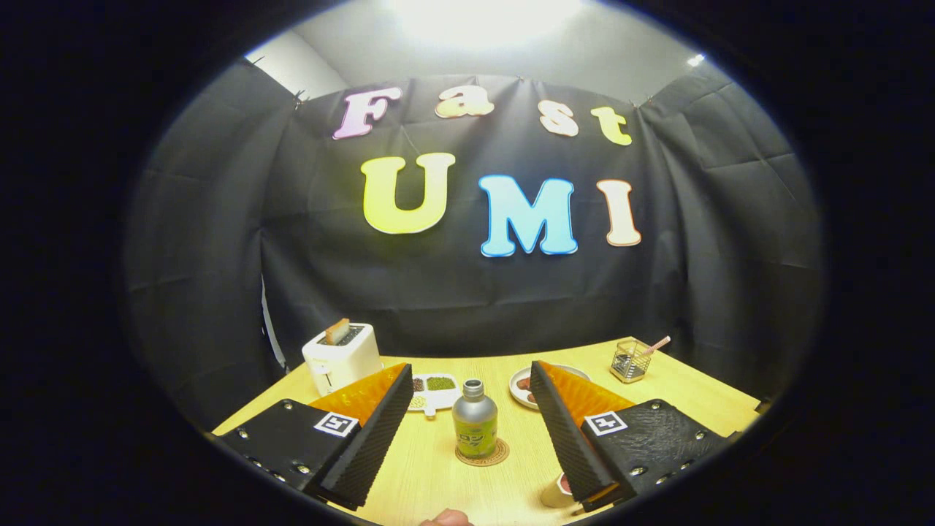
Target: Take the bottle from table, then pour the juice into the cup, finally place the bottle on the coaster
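Note:
A small green metal bottle (pixel 475 421) with a silver neck stands upright on a round woven coaster (pixel 483 454) in the middle of the wooden table (pixel 431 467). My gripper (pixel 471 380) is open, with the bottle between and just ahead of its two fingers and neither finger touching it. The fingers (pixel 383 420) spread wide to either side. A small cup (pixel 557 492) sits near the table's front, partly hidden behind the right finger.
A white toaster (pixel 342 357) with a slice in it stands at the back left. A white divided dish (pixel 432 391) lies behind the bottle, a plate (pixel 523 386) to its right, a wire holder (pixel 630 360) at the back right. A fingertip (pixel 446 518) shows by the front edge.

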